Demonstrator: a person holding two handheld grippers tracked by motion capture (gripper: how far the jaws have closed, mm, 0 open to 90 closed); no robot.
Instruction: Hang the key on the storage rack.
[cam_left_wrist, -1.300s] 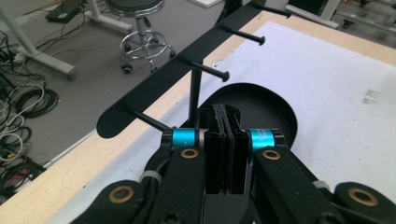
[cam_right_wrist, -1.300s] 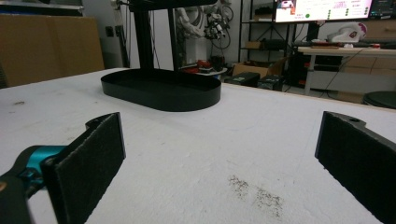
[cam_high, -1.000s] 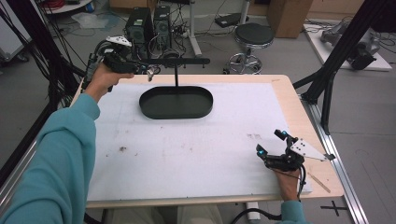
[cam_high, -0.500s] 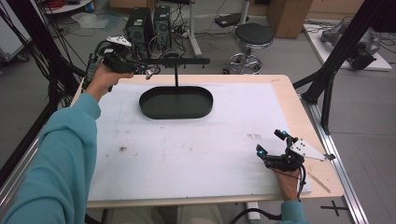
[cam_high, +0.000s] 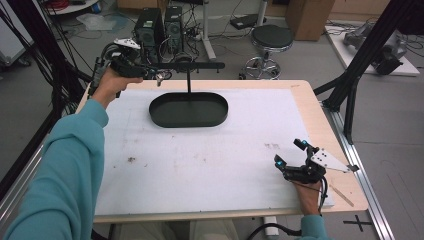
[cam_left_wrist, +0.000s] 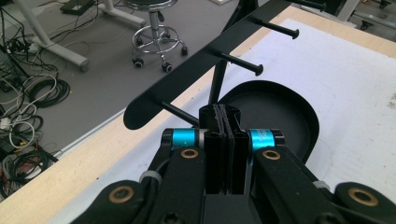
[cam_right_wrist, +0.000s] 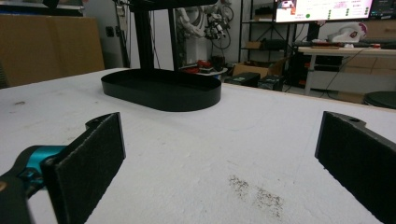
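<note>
**Both hands at rest; stand at the far edge of the mat**

The room lies beyond the table: grey floor, cables, two computer towers (cam_high: 160, 27) and a round stool (cam_high: 271, 37) behind the far edge, with black frame struts to either side. My wooden table (cam_high: 320, 117) carries a white mat (cam_high: 210, 160) that covers nearly all of it; the mat shows a few dark smudges toward the near side.

The black stand (cam_high: 189, 107) sits on the mat's far part, left of centre. Its oval tray base has its long axis running left to right across the table; a thin post rises upright from it to a flat crossbar (cam_left_wrist: 196, 70), which runs the same way, parallel to the far edge. Short pegs on the bar point level toward my left gripper in the left gripper view.

My left gripper (cam_left_wrist: 225, 123) hangs at the bar's left end, jaws pressed together with nothing between them, tips just beside the nearest peg. My right gripper (cam_high: 290, 152) rests on the mat at the near right corner, jaws wide apart and empty.

Compared with a second ago, nothing has shifted: stand, both hands and both grippers keep their places.
</note>
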